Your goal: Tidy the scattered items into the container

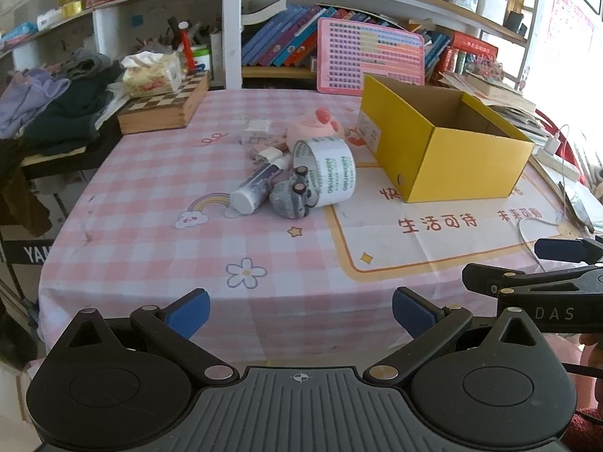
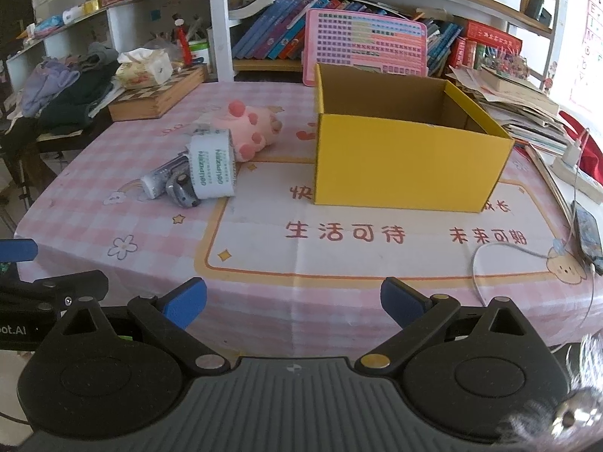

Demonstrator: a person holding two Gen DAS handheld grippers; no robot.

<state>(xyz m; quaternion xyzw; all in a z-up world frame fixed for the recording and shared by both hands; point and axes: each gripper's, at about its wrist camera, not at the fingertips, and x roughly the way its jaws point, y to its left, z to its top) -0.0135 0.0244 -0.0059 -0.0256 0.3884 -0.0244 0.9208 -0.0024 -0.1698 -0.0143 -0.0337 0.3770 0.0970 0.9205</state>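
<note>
Yellow cardboard box (image 2: 410, 158) stands open; left of it lie one tape roll (image 2: 211, 167), one tube (image 2: 162, 177), one toy car (image 2: 182, 190) and one pink plush (image 2: 247, 128), clustered, touching. Your left gripper (image 1: 300, 310) and right gripper (image 2: 294, 303) both hold jaws apart, empty.

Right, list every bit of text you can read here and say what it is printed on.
"生活可待" and "未来可期": pink checked tablecloth, in its white panel.
"快": same panel, rest hidden behind the open yellow cardboard box.
"DAS": black body of the right gripper.
"YA": black box beside the table, cut off.
Green print on the white tape roll, the pink chart board and the book spines: too small to read.
</note>
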